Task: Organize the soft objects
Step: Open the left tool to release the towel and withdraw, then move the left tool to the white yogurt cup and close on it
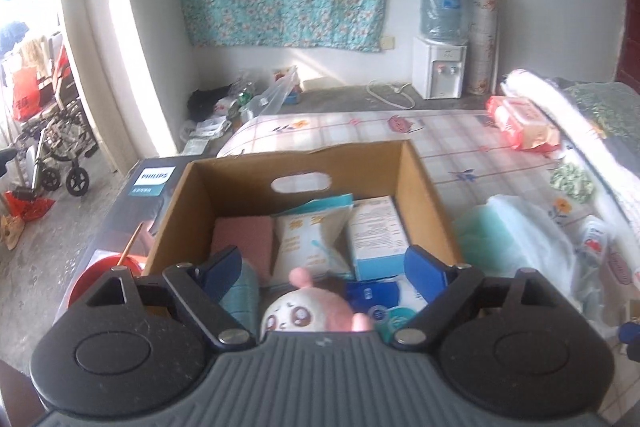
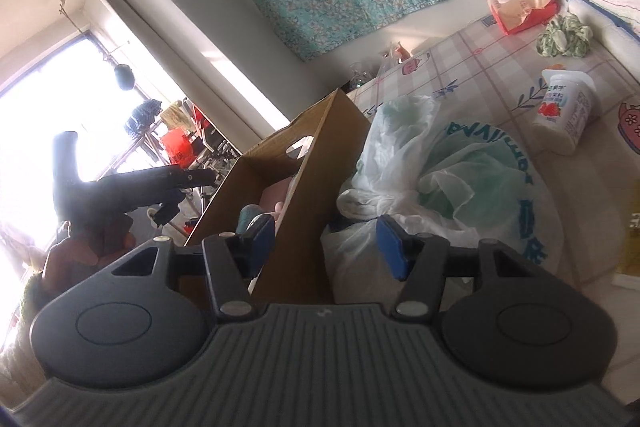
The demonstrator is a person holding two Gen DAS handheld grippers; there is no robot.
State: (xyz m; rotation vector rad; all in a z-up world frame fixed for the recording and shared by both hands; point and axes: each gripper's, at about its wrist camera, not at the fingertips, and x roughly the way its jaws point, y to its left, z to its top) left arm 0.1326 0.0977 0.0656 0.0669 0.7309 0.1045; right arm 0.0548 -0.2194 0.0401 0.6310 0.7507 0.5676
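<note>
Left gripper wide — empty, plush toy below, right gripper parted — empty

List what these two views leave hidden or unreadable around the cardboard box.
- Plush toy, left wrist view: lower body hidden behind the gripper housing.
- Cardboard box, right wrist view: its near wall hides most of the contents.
- Green cloth, right wrist view: wrapped in a white plastic bag, shape unclear.
- Blue packet, left wrist view: print blurred.
</note>
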